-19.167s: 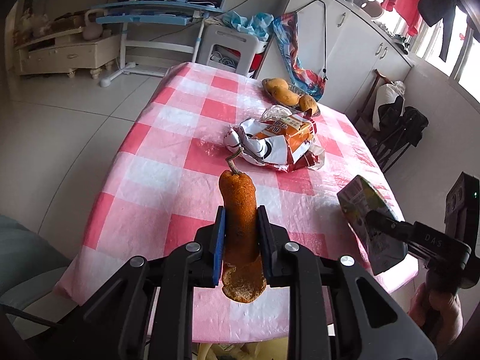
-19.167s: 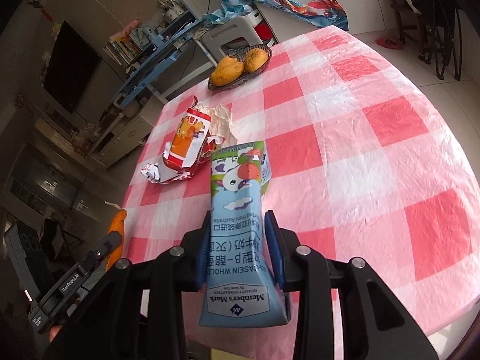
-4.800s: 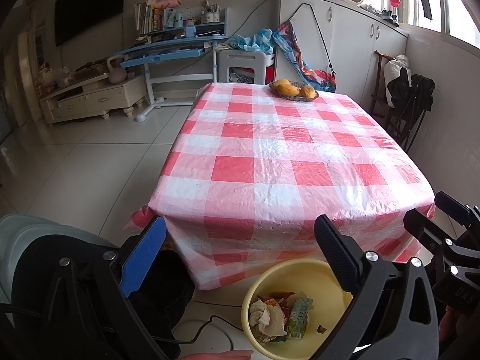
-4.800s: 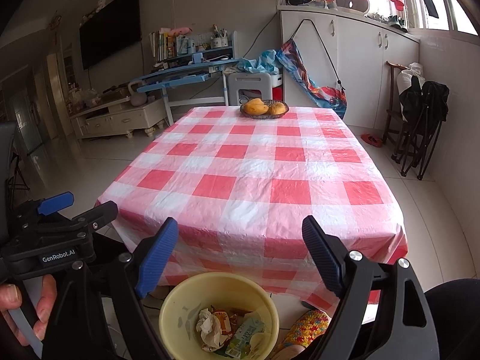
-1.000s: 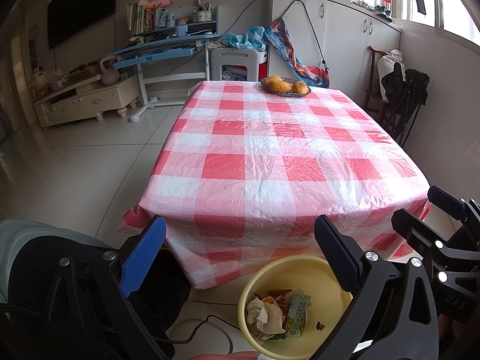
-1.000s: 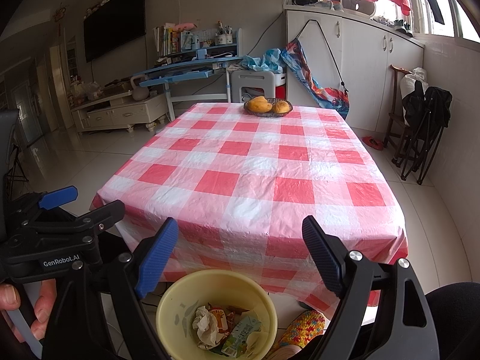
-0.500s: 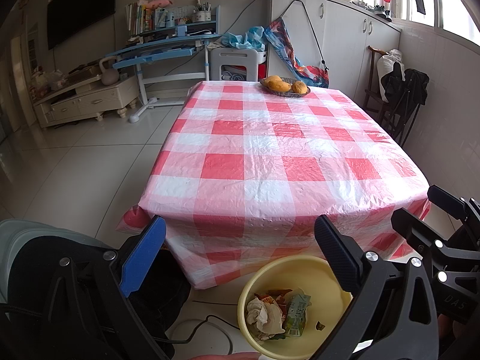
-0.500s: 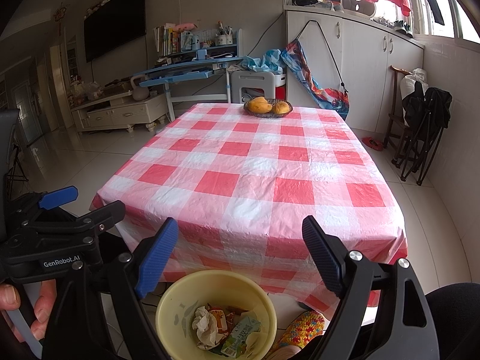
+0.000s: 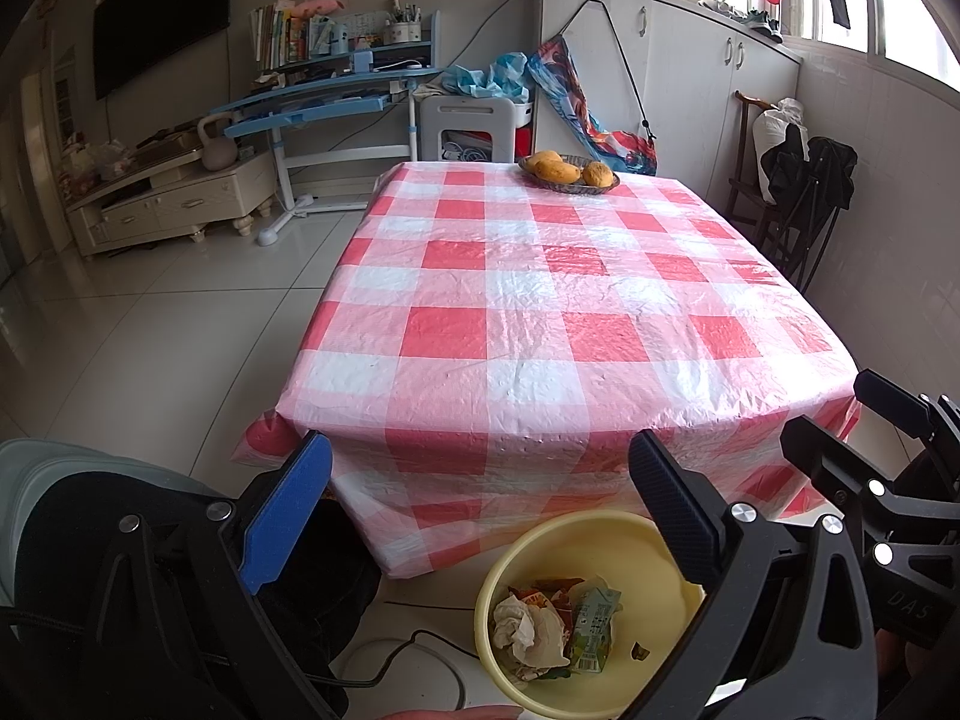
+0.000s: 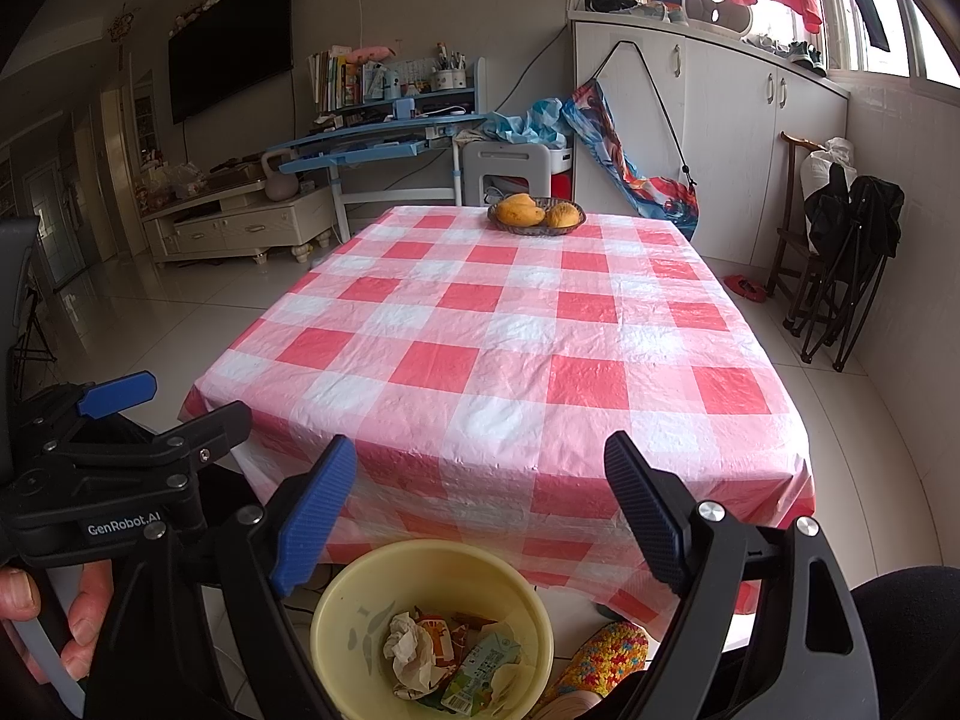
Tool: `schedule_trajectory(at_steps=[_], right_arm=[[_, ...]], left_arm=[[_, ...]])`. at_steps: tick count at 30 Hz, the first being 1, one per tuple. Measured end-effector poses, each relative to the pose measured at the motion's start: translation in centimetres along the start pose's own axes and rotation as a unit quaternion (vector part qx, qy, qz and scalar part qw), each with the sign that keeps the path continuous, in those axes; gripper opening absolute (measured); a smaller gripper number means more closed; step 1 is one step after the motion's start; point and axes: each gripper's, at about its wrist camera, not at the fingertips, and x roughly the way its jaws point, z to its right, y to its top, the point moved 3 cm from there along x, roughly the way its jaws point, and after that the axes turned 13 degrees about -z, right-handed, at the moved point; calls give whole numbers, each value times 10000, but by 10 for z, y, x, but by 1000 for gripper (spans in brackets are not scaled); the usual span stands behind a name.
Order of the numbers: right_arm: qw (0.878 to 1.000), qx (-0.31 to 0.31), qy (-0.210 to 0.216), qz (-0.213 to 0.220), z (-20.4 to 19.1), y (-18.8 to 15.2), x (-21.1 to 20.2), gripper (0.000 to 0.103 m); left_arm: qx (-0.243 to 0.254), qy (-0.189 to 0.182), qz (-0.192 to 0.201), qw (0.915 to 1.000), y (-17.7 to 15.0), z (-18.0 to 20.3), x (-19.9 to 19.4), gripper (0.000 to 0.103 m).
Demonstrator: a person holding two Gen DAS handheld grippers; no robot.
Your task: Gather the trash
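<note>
Right wrist view: my right gripper (image 10: 474,507) hangs with fingers spread wide and empty above the yellow bin (image 10: 336,612) on the floor, where a crumpled tissue (image 10: 408,648), snack wrapper (image 10: 441,630) and milk carton (image 10: 480,669) lie. My left gripper (image 9: 480,513) gapes likewise, empty; the checkered tabletop (image 10: 510,348) bears only a fruit basket (image 10: 536,213).

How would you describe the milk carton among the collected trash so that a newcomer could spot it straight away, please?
Start at the table with the red and white checked cloth; on the floor at its near end stands a pale yellow bin. Inside it, the milk carton lies beside a crumpled white tissue and an orange wrapper. It is the only green and light blue piece, and a barcode shows at its end.
</note>
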Motion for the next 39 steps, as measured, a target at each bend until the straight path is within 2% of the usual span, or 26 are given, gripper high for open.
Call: schedule_trajectory(at_steps=[33, 39], right_arm=[[10000, -17, -15, -7, -3, 0, 1, 81], [10000, -21, -18, -12, -2, 0, 1, 81]], left_arm=[[9, 9, -6, 10000, 0, 1, 0, 96], [-62, -92, -53, 9999, 0, -2, 1, 96]])
